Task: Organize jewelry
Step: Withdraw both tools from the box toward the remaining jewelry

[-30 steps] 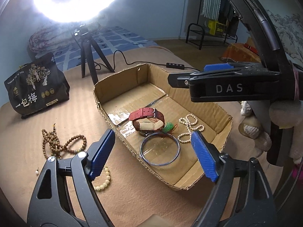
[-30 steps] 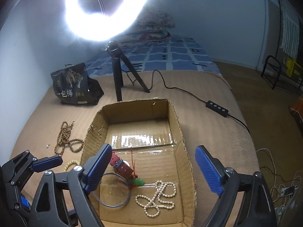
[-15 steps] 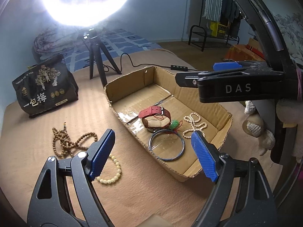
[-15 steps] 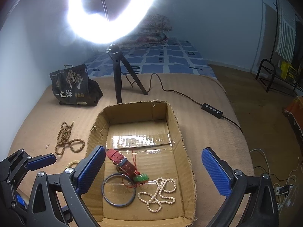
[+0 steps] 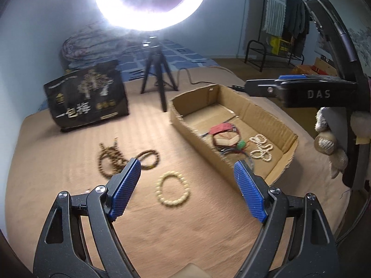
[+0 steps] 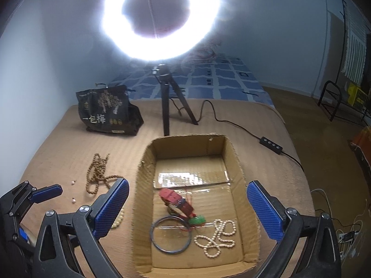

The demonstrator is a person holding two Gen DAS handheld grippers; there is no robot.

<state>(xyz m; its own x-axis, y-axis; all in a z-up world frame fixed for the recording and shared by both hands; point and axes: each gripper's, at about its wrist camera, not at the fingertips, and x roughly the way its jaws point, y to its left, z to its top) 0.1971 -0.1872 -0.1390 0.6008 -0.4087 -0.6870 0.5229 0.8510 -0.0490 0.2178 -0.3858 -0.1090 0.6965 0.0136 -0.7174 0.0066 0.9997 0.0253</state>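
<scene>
A cardboard box (image 6: 241, 176) (image 5: 185, 125) holds a red watch (image 6: 177, 201), a dark bangle (image 6: 171, 234), a green charm (image 6: 197, 219) and a white pearl necklace (image 6: 218, 236). On the brown bedcover lie a cream bead bracelet (image 5: 172, 188) and brown wooden beads (image 5: 111, 159) (image 6: 96, 173). My left gripper (image 5: 186, 185) is open and empty, above the cream bracelet. My right gripper (image 6: 185, 206) is open and empty, over the box; it also shows in the left wrist view (image 5: 289, 88).
A black printed bag (image 5: 87, 99) (image 6: 106, 113) stands at the back left. A ring light on a black tripod (image 6: 165, 102) stands behind the box, its cable and switch (image 6: 270, 145) running right. Two small pearls (image 6: 73, 191) lie left of the beads.
My left gripper has swung left, away from the box, so the cream bracelet now lies between its jaws. My right gripper has drawn back and risen a little above the box.
</scene>
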